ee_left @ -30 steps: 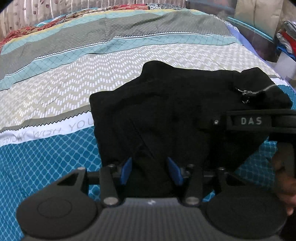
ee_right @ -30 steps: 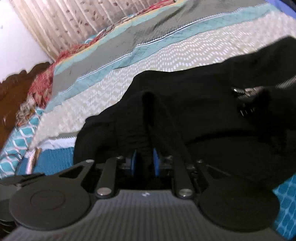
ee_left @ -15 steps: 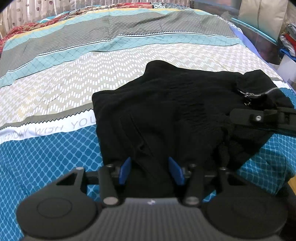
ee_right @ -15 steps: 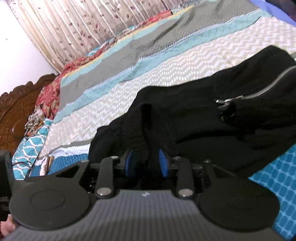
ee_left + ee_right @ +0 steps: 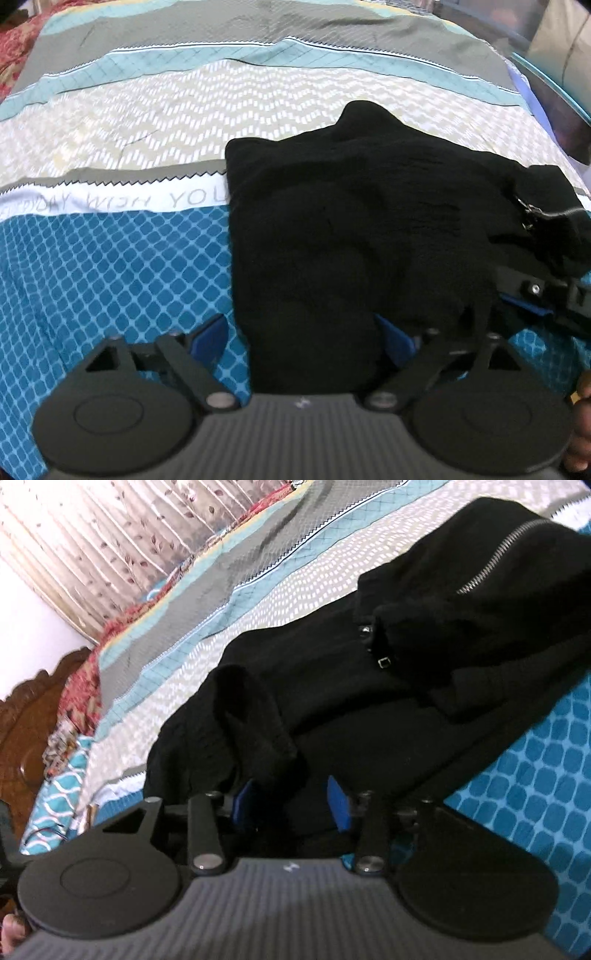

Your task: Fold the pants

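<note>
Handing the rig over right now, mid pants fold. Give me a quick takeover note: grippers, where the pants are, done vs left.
Left gripper: jaws opening, already wide; the near edge of the black pants lies between them, no longer pinched.
Right gripper: jaws opening too; a raised ridge of cloth sits between the pads, loose.
Pants: a folded black bundle on the patterned bedsheet, zipper toward the right end.
Done: the fold is laid down and both grips are letting go.
Left: draw both grippers clear, then probably flatten the bunched near edge or add another fold if the bundle should be smaller.
</note>
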A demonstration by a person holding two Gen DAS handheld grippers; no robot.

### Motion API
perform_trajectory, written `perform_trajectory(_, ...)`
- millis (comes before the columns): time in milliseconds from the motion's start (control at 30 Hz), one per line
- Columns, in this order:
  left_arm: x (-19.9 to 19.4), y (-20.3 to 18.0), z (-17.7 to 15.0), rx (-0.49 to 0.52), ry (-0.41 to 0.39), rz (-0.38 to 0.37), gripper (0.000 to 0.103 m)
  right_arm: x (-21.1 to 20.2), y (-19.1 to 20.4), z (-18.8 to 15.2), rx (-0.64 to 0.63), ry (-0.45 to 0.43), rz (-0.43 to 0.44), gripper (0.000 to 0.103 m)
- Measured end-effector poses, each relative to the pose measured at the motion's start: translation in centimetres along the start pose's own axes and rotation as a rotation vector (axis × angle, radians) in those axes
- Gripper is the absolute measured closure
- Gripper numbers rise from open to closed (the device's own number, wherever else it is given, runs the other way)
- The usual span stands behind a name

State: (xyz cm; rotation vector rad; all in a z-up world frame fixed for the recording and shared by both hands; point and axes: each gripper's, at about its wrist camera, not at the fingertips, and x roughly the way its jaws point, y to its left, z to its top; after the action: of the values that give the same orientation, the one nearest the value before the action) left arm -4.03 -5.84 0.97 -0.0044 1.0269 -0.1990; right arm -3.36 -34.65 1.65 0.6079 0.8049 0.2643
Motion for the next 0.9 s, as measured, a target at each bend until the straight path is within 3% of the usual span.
perform_trajectory(333,0.2,-0.4,-0.1,0.016,-0.008,0.050,0.006,-0.2,0.2,-1.0,-0.111,-0.061,0.042,0.052)
perform_trajectory(533,0.3,-0.5,-0.1,0.021,-0.008,0.066,0.004,0.0,-0.5,-0.7,-0.111,-0.069,0.084,0.047)
perform_trajectory(900,0.2,-0.6,-0.1,0.026,-0.013,0.081,0.001,-0.3,-0.9,-0.9,-0.078,-0.073,0.114,0.047)
